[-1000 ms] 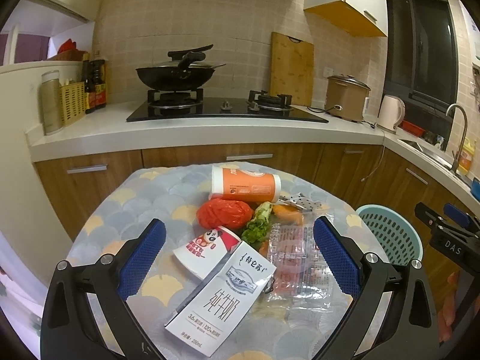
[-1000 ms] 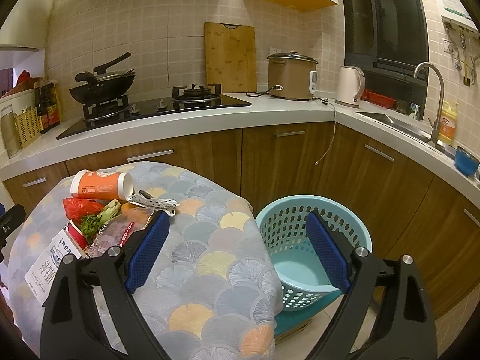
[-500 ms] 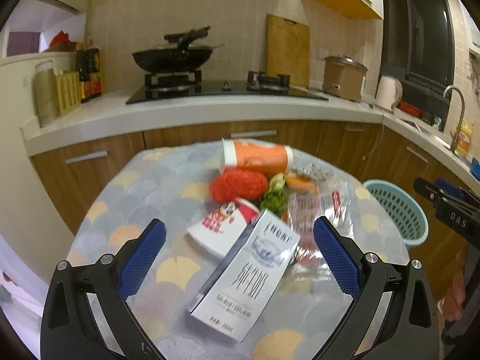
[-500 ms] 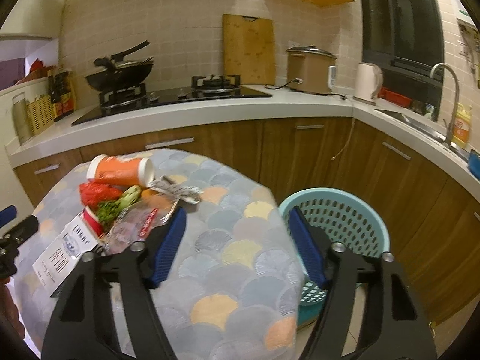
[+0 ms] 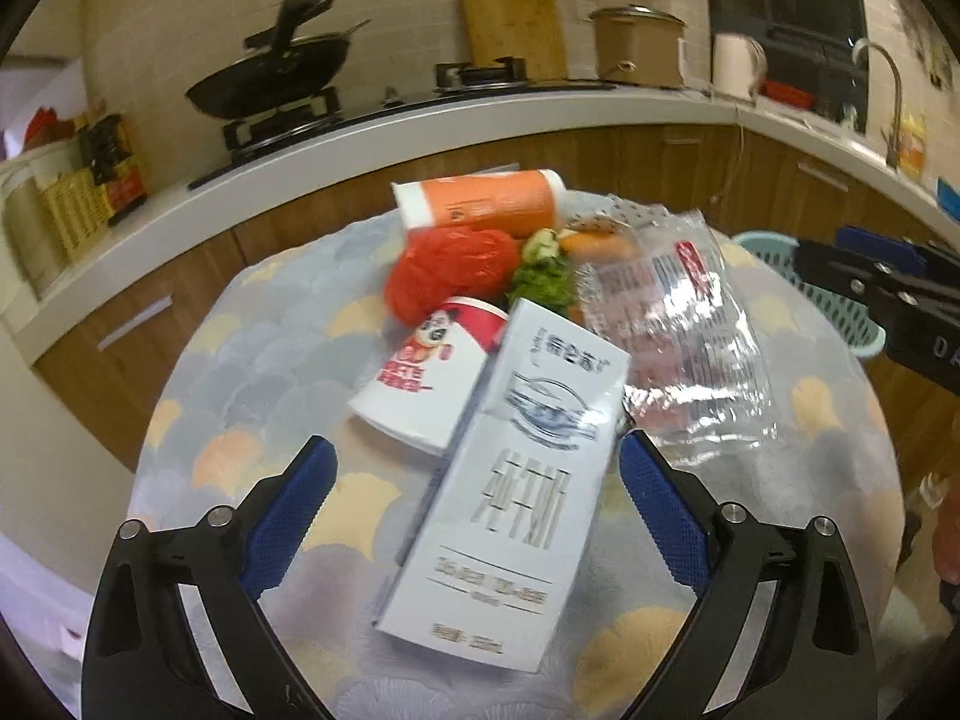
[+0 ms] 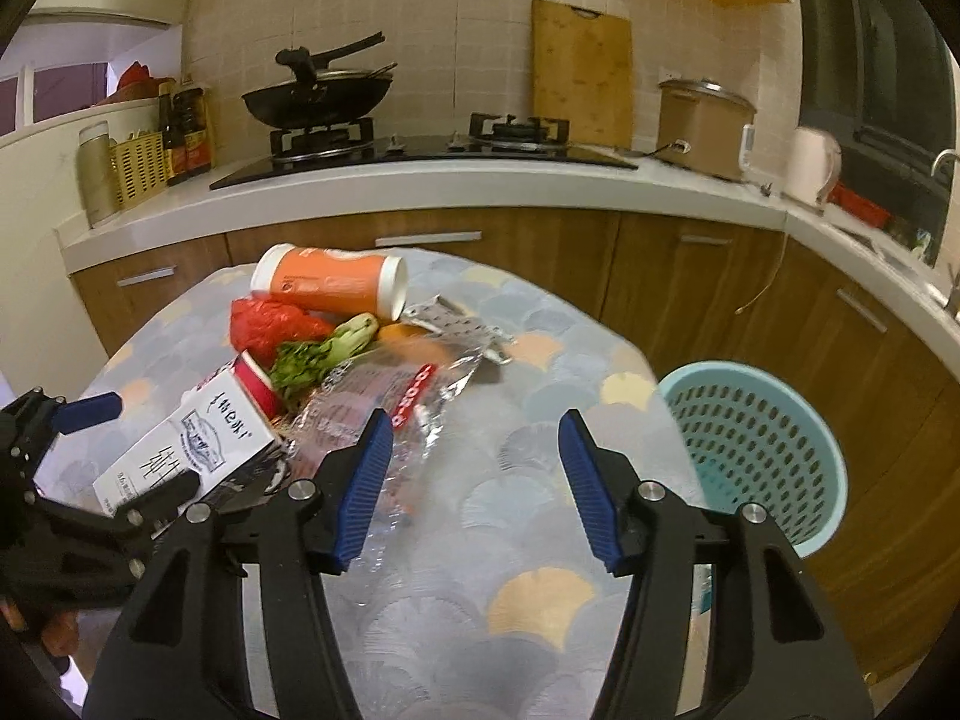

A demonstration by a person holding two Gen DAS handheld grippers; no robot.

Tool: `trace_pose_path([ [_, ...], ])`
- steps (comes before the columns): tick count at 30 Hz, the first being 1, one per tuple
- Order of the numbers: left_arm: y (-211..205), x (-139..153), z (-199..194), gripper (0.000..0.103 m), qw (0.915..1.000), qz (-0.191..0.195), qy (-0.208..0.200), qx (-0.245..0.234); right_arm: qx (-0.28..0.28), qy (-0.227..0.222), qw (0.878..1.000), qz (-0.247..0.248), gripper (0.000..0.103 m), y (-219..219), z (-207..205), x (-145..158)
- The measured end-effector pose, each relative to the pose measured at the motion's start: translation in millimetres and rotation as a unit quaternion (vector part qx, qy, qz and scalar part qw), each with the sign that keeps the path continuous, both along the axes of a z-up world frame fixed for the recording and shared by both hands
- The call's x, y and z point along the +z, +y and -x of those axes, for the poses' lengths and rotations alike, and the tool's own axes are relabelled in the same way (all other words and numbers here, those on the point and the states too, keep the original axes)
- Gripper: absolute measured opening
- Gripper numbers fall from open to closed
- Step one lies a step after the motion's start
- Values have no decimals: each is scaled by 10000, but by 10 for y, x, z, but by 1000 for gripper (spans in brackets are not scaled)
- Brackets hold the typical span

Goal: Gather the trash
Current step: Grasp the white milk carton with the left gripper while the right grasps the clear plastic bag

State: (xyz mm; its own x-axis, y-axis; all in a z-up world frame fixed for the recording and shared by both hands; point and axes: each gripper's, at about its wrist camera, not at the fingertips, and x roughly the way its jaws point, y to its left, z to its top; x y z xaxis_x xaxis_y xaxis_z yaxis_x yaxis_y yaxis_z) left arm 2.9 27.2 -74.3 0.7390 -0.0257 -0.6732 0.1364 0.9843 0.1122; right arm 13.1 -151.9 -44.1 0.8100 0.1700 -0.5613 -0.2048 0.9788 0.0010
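A pile of trash lies on the round table (image 5: 252,372): a white milk carton (image 5: 510,492), a red-and-white paper cup (image 5: 432,372), a red plastic bag (image 5: 450,270), an orange cup (image 5: 480,204) on its side, green vegetable scraps (image 5: 540,279) and a clear plastic wrapper (image 5: 678,336). My left gripper (image 5: 474,498) is open, its blue pads on either side of the milk carton (image 6: 186,450), apart from it. My right gripper (image 6: 477,468) is open and empty above the table (image 6: 540,540), its left pad over the wrapper (image 6: 384,402).
A light blue perforated basket (image 6: 756,450) stands on the floor to the right of the table; it also shows in the left wrist view (image 5: 840,312). Wooden cabinets and a white countertop (image 6: 420,180) with a stove and wok (image 6: 318,96) run behind.
Both grippers have moved in toward the trash pile. The left gripper has come down around the milk carton. The right gripper has swung left from the basket toward the wrapper.
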Motion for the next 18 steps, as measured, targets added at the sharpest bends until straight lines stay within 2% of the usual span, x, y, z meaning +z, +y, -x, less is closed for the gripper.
trace_pose_path([
  [2, -52, -40, -4, 90, 9997, -224, -25, -46, 28, 31, 10000, -24, 54, 15, -26, -29],
  [4, -59, -82, -30, 86, 9996, -292, 18, -37, 92, 100, 9999, -53, 54, 37, -68, -64],
  [7, -45, -135, -76, 77, 9996, -238, 130, -31, 246, 261, 9993, -120, 54, 84, -146, -134],
  [9, -46, -167, -108, 65, 9996, -175, 199, -14, 307, 409, 9985, -186, 54, 104, -212, -195],
  [18, 10, -178, -107, 61, 9992, 350, 185, 72, 572, 1058, 9895, -801, 59, 118, -518, -398],
])
